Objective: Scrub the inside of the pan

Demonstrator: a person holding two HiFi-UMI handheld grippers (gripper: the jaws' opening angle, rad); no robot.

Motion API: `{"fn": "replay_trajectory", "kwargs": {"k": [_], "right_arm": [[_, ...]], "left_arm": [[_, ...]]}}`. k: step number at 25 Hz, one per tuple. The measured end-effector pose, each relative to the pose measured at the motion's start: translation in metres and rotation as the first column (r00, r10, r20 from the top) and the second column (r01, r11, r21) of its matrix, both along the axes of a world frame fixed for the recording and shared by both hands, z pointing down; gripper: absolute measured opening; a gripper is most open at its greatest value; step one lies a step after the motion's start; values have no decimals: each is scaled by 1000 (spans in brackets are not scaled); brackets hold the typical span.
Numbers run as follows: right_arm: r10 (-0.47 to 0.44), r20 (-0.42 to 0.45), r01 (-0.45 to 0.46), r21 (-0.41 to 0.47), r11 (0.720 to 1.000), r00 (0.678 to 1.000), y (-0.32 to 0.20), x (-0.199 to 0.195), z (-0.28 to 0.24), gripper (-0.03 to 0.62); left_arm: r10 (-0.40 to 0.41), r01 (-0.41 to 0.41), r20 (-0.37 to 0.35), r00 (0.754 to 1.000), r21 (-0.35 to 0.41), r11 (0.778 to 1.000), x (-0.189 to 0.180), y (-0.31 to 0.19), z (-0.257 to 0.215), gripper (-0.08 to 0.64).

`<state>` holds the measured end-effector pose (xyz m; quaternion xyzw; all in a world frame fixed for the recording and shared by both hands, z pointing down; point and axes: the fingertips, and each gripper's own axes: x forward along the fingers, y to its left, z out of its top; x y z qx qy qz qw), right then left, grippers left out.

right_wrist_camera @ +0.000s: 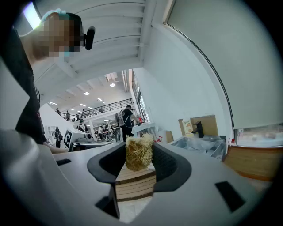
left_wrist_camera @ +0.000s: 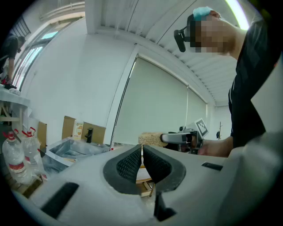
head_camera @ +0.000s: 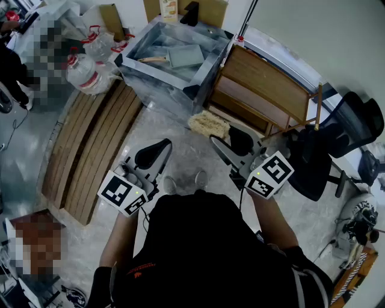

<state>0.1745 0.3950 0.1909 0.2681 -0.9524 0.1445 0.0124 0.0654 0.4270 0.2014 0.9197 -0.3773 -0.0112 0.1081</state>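
The pan (head_camera: 185, 56) is lying inside the foil-lined basin (head_camera: 157, 84), towards the basin's right-hand half. It is presenting as a shallow, rectangular grey vessel with a pale wooden handle (head_camera: 153, 59) that is pointing toward the basin's left wall. Its inner surface is facing up and is showing plain grey; no finer detail is resolving at this range.

Both tools are hanging in front of the basin, well apart from it and from the pan, over the floor on the person's side.

- The right gripper (head_camera: 227, 139) is sitting nearer the basin's right front corner. Its jaws are pinching a scrubber (right_wrist_camera: 139, 150), a tan wad of coarse fibres that is sticking out beyond the tips toward the basin.
- The left gripper (head_camera: 157, 147) is sitting before the basin's front wall. In the left gripper view its jaws (left_wrist_camera: 141, 154) are pressing together with nothing between the pads.

Neither tool is touching the pan.

A black faucet (head_camera: 191, 13) is standing at the basin's far rim. Water bottles (head_camera: 84, 72) are grouping just beside the basin's left side, and wooden slats (head_camera: 90, 144) are stretching out from below that side. A wooden rack (head_camera: 264, 84) is standing just beside the basin's right side.
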Motion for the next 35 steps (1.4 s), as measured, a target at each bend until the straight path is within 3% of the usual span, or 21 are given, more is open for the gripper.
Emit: {"fn": "replay_trajectory", "kwargs": {"k": [14, 35], "right_arm": [[18, 60, -16, -32, 999, 998, -22, 13, 3, 187], [-34, 88, 37, -41, 998, 996, -47, 71, 11, 186]], "left_arm": [[-27, 27, -4, 1000, -23, 999, 3, -16, 10, 28], [-93, 93, 27, 995, -14, 996, 56, -32, 11, 28]]}}
